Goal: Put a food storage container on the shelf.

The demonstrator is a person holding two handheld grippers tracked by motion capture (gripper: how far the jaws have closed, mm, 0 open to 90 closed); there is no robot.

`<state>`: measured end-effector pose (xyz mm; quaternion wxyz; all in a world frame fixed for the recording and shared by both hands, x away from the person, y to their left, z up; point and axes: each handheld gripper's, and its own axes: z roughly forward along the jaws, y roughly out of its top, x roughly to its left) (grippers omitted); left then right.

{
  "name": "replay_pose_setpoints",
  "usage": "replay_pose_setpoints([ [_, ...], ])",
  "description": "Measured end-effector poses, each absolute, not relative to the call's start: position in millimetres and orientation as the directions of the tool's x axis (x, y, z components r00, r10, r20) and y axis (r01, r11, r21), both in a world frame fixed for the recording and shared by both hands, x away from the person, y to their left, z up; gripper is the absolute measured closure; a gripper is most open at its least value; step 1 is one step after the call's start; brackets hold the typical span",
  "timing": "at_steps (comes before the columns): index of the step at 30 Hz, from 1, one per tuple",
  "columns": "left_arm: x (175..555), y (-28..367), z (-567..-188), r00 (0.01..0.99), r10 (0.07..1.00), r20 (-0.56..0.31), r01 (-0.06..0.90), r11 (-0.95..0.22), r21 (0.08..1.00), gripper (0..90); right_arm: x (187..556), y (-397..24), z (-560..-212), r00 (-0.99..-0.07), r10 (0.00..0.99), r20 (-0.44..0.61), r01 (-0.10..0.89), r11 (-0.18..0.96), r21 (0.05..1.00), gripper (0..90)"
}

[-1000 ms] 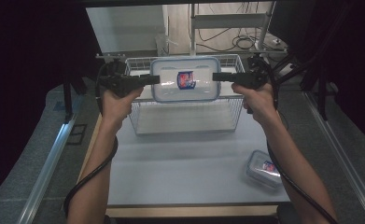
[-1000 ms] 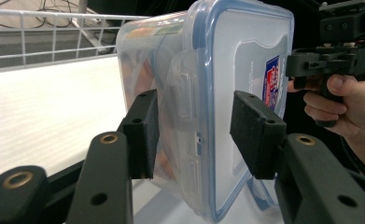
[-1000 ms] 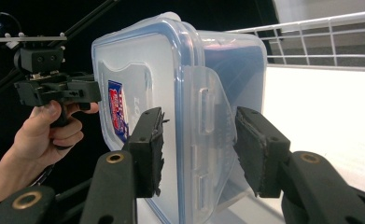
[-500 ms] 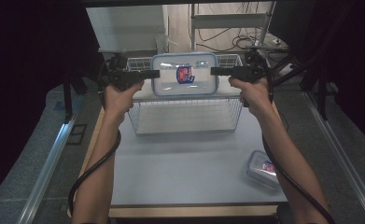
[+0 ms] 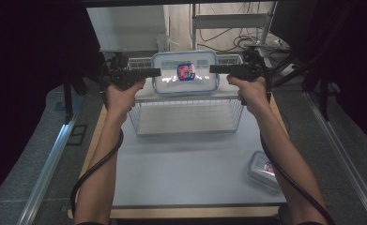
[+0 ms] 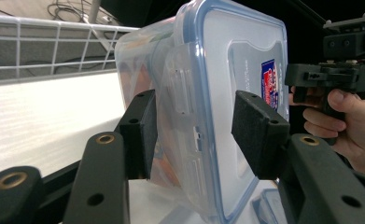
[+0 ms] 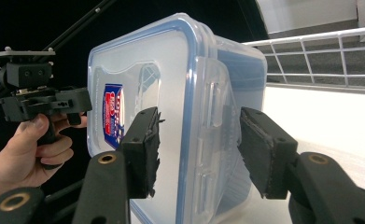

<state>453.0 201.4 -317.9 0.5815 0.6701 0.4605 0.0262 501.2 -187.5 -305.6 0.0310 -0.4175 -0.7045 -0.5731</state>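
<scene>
Beyond table (image 5: 186, 183), both claws' pads just off container (image 5: 185, 72), second box (image 5: 264, 169) high-view-only.

Box (image 5: 185, 72): clear, frosted plastic; its lid (image 6: 245, 88) is edged with a blue seal line and bears a small label (image 5: 186, 71) in red, blue and white. Through the box wall, patches of orange show in the left gripper view. Basket (image 5: 186, 115): white wire in a grid of thin bars. Worktop (image 5: 181, 168): pale grey-white with a light wooden edge. Second box (image 5: 264, 169): clear with a blue rim and a matching red-and-blue label. Left gripper (image 5: 149, 72) and right gripper (image 5: 218, 69): matt black, the jaws set with brass-coloured rivets. Cables (image 5: 94, 171): black. Surroundings: dark.
</scene>
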Motion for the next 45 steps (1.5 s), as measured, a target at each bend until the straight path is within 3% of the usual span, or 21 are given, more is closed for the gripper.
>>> replay_pose_setpoints([
  [4,450.2,200.0,-315.6,0.577,0.686,-0.443,0.558,0.065,0.827,49.5,501.3,-186.1,-307.0,-0.652,0.583,0.485,0.603,0.010,0.798,45.5],
  [13,441.3,202.2,-320.1,0.593,0.685,-0.423,0.542,0.049,0.839,48.8,497.9,-192.8,-300.4,-0.665,0.635,0.392,0.524,0.023,0.851,44.4],
  [17,438.0,202.8,-321.9,0.586,0.727,-0.359,0.510,0.013,0.860,51.9,489.0,-194.9,-298.0,-0.680,0.645,0.349,0.499,0.058,0.864,52.3],
  [23,443.6,200.7,-326.7,0.523,0.812,-0.259,0.504,-0.049,0.862,77.5,476.6,-192.4,-301.7,-0.664,0.709,0.236,0.465,0.145,0.873,74.0],
  [28,456.5,191.7,-332.8,0.481,0.851,-0.209,0.514,-0.080,0.854,89.1,475.9,-185.4,-310.6,-0.633,0.749,0.197,0.478,0.179,0.860,85.8],
  [38,474.9,180.3,-342.6,0.446,0.871,-0.205,0.544,-0.082,0.835,90.0,479.3,-173.3,-327.3,-0.584,0.797,0.157,0.507,0.207,0.836,89.7],
  [42,471.0,182.7,-346.0,0.454,0.852,-0.261,0.545,-0.034,0.837,90.0,479.4,-173.1,-326.3,-0.577,0.804,0.143,0.506,0.214,0.836,89.8],
  [45,465.3,182.9,-346.5,0.458,0.851,-0.256,0.540,-0.037,0.841,90.0,480.1,-173.4,-326.6,-0.576,0.804,0.147,0.506,0.210,0.837,89.8],
])
